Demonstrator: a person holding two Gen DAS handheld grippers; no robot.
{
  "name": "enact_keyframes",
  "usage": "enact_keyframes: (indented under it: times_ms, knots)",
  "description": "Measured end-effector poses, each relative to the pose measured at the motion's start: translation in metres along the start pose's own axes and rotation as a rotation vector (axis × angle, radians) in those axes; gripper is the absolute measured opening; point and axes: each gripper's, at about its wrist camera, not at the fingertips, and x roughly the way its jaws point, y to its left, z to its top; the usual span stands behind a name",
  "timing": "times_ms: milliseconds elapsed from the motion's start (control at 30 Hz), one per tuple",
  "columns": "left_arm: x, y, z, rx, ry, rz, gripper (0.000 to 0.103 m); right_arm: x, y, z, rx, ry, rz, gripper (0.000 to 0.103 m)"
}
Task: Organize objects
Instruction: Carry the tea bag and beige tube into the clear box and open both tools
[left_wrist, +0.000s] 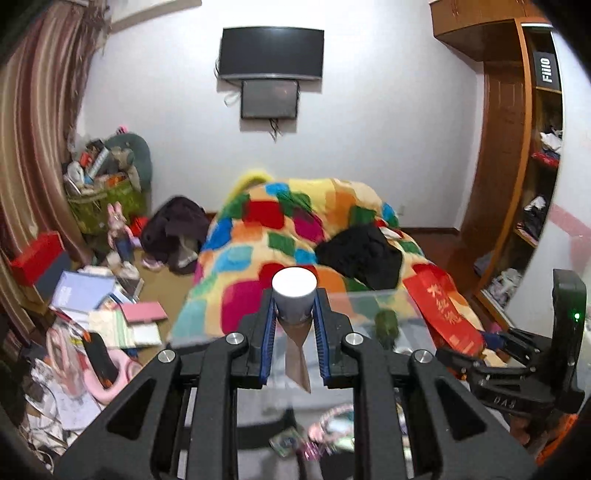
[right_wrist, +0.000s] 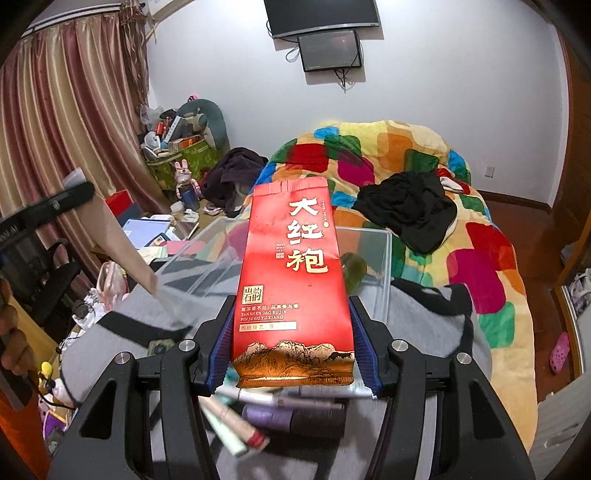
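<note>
My left gripper (left_wrist: 294, 306) is shut on a grey-and-tan tube with a white cap (left_wrist: 294, 295), held upright above a clear plastic bin (left_wrist: 373, 295). The tube also shows at the left of the right wrist view (right_wrist: 122, 243). My right gripper (right_wrist: 291, 343) is shut on a tall red tea packet with gold characters (right_wrist: 295, 280), held upright over the same clear bin (right_wrist: 384, 258). A green object (right_wrist: 354, 269) lies inside the bin. The right gripper and the red packet (left_wrist: 443, 310) show at the right of the left wrist view.
The bin sits on grey-and-black cloth (right_wrist: 424, 317) at the foot of a bed with a patchwork blanket (right_wrist: 406, 155). Pens and purple tubes (right_wrist: 280, 413) lie below my right gripper. Books and clutter (left_wrist: 96, 302) cover the floor at left. A wooden wardrobe (left_wrist: 517, 166) stands right.
</note>
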Motion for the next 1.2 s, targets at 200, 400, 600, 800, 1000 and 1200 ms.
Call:
enact_keyframes:
  times_ms: [200,400,600,800,1000,1200]
  knots:
    - [0.040,-0.005,0.002,0.013,0.039,0.050,0.019,0.036,-0.004,0.016,0.023,0.057,0.009,0.053]
    - [0.081,-0.009,-0.011,-0.002,0.120,0.053,0.019,0.068,-0.007,0.018,0.040,0.131,0.018,0.053]
    - [0.103,-0.026,-0.029,0.040,0.193,0.005,0.019,0.084,-0.008,0.017,0.027,0.172,0.019,0.053]
    - [0.112,-0.035,-0.041,0.041,0.247,-0.052,0.019,0.088,-0.007,0.016,0.004,0.188,0.023,0.054]
    - [0.109,-0.035,-0.046,0.032,0.267,-0.082,0.042,0.089,-0.007,0.014,-0.007,0.203,0.023,0.054]
    - [0.089,-0.032,-0.047,0.038,0.206,-0.073,0.072,0.075,-0.006,0.011,-0.013,0.178,0.017,0.058]
